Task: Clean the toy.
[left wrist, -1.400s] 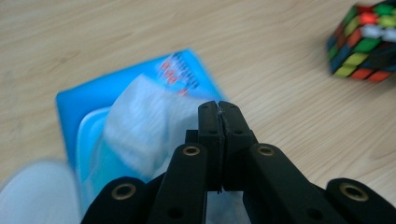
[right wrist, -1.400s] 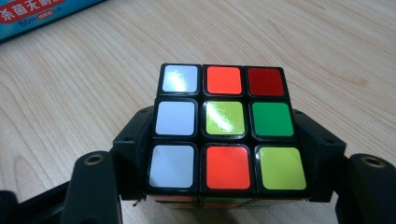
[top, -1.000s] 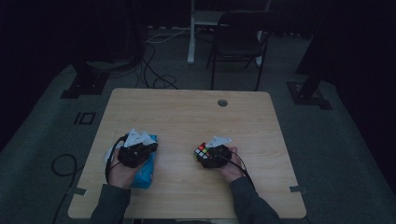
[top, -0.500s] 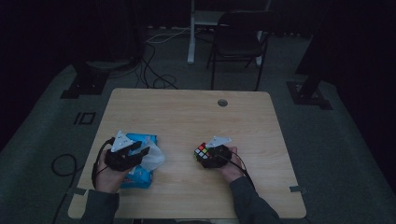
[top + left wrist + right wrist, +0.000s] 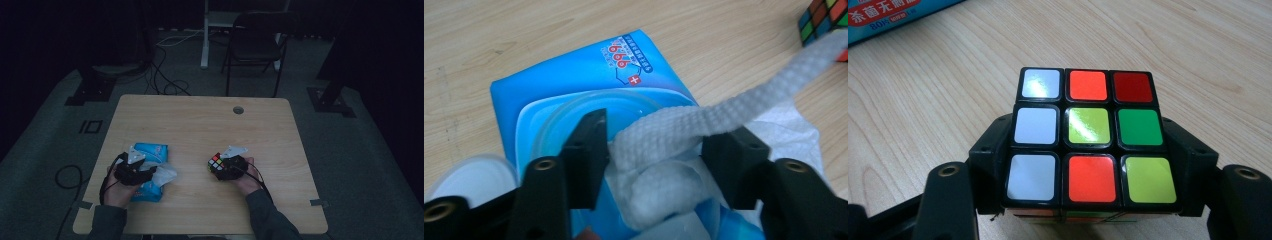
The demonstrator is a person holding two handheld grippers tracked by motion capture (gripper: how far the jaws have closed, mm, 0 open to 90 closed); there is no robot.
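While the left gripper [image 5: 654, 150] stands over the blue wipe pack [image 5: 574, 80] at the table's [image 5: 200, 120] near left, a white wipe [image 5: 684, 125] is apparently pinched between its jaws. The puzzle cube [image 5: 1088, 135] is clamped by the right gripper [image 5: 1088, 165] near the front edge.
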